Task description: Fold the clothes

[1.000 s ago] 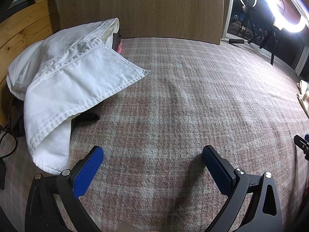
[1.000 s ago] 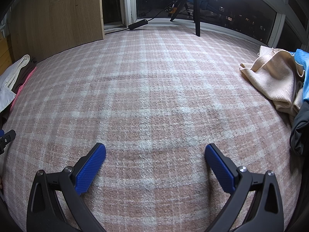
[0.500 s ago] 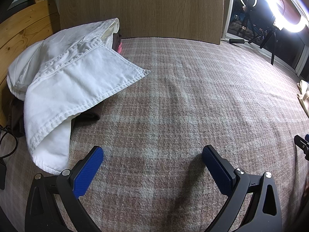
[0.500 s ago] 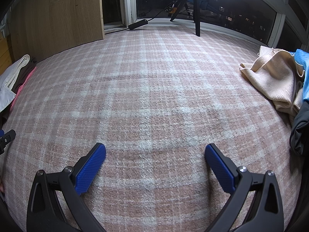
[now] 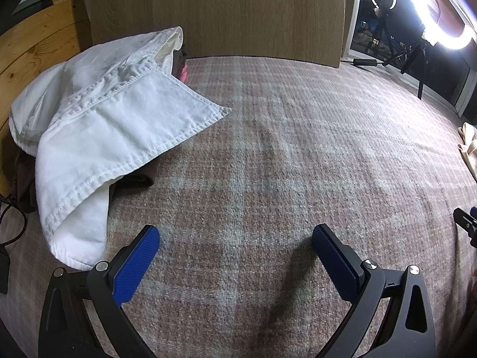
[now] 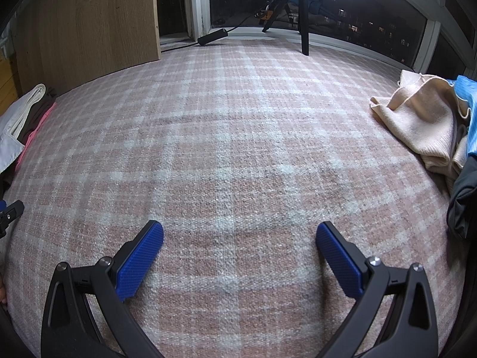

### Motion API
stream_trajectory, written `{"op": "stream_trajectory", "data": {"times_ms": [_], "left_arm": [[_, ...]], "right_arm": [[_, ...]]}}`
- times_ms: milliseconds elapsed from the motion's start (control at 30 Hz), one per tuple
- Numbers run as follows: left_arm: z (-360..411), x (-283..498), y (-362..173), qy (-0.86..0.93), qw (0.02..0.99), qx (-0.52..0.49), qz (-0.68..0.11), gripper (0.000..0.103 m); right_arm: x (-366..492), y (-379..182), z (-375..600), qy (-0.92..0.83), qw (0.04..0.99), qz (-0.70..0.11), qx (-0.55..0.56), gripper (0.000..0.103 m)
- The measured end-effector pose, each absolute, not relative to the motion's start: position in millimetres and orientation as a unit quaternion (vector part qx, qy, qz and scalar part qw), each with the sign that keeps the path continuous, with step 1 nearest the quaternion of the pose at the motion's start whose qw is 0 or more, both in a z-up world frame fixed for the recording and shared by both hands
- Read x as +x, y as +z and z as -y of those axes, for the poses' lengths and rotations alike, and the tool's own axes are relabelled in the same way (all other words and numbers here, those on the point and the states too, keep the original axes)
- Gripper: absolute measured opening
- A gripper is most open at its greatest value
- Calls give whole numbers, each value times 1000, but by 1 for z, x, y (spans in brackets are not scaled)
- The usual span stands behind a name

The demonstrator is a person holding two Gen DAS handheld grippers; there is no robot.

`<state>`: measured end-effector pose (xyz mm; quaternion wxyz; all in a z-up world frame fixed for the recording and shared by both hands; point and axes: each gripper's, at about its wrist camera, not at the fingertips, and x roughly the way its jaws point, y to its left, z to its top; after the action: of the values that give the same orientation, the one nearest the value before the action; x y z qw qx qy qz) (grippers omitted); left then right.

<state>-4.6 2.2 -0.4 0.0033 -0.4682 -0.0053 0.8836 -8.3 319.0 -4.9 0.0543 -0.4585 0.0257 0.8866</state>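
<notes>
Left gripper (image 5: 235, 235): spread wide, nothing between the blue pads (image 5: 135, 268), low over the plaid blanket (image 5: 283, 155).
Right gripper (image 6: 238, 234): likewise spread and empty, over bare plaid.
White garment (image 5: 98, 137): heaped ahead and left of the left fingers, one stitched hem flap draped toward the middle, its lowest fold just beside the left pad but apart from it.
Under the heap: dark fabric (image 5: 135, 179) and a pink edge (image 5: 184, 71), perhaps more clothes; too covered to name.
Cream knit sweater (image 6: 423, 122): ahead and far right of the right fingers, crumpled, touching a blue cloth (image 6: 471, 113) and a dark garment (image 6: 463, 203).
Wooden panel (image 5: 214, 12): upright beyond the blanket.
Ring light (image 5: 441, 9): lit, far right of the left fingers, on a tripod (image 6: 301, 15).
</notes>
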Motion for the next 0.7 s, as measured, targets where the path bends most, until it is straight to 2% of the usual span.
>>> {"op": "stream_trajectory", "data": {"times_ms": [100, 167, 300, 700], "left_arm": [[-1, -5, 2, 875, 10, -485, 13, 98], [1, -4, 8, 870, 21, -492, 21, 87], [11, 8, 38, 873, 36, -485, 38, 87], [26, 56, 130, 912, 78, -403, 8, 90]], "right_arm": [[-9, -2, -315, 880, 62, -35, -470, 103], [-4, 6, -306, 875, 51, -46, -479, 103], [17, 32, -286, 880, 39, -57, -470, 103], [80, 118, -256, 914, 34, -80, -397, 103]]}}
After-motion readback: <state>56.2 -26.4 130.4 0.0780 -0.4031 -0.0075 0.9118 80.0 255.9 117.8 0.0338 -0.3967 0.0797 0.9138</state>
